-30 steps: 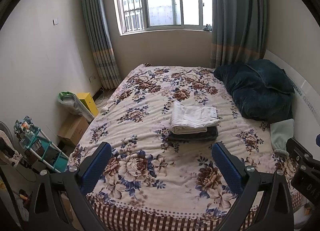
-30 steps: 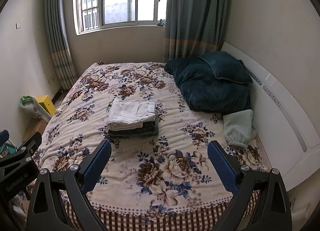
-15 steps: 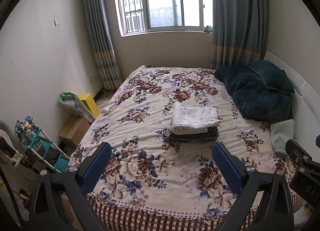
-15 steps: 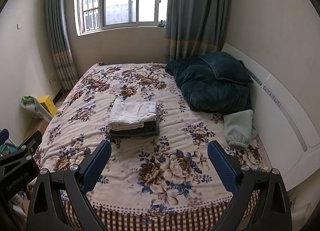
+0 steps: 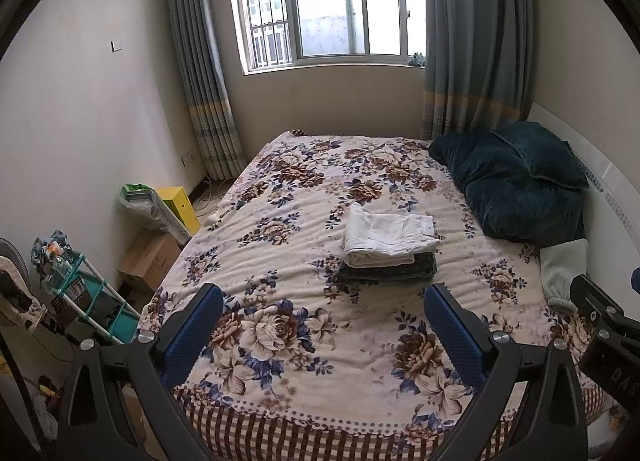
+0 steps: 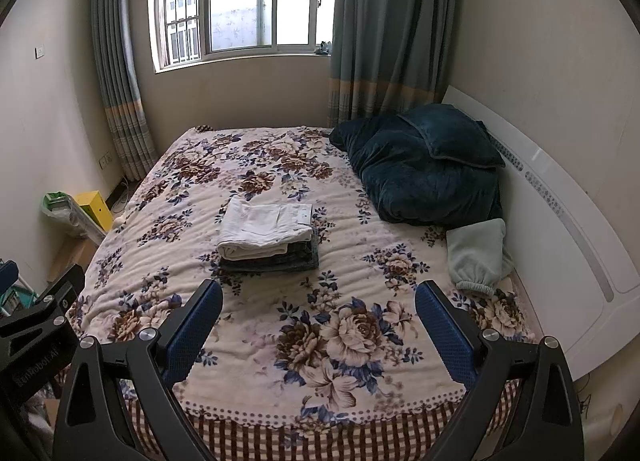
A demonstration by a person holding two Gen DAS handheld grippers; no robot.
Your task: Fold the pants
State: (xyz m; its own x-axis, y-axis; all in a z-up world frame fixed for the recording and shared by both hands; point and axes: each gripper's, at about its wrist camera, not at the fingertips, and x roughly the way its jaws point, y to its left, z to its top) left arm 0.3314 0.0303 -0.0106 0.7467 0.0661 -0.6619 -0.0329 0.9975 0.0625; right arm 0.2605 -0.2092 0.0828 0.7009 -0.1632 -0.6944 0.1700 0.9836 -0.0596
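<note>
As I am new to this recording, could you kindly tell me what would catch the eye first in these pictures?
The floral bedspread fills both views, and near its middle sits a neat stack: folded white pants on folded dark pants. A dark teal quilt is heaped by the white headboard. In the foreground the left gripper and right gripper hover open and empty.

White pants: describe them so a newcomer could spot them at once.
Start at the floral bed, whose dark teal bedding is heaped at the headboard side. Mid-bed sits a small stack of folded clothes. The white pants are its top layer, lying on a dark folded garment, the only white item there.
</note>
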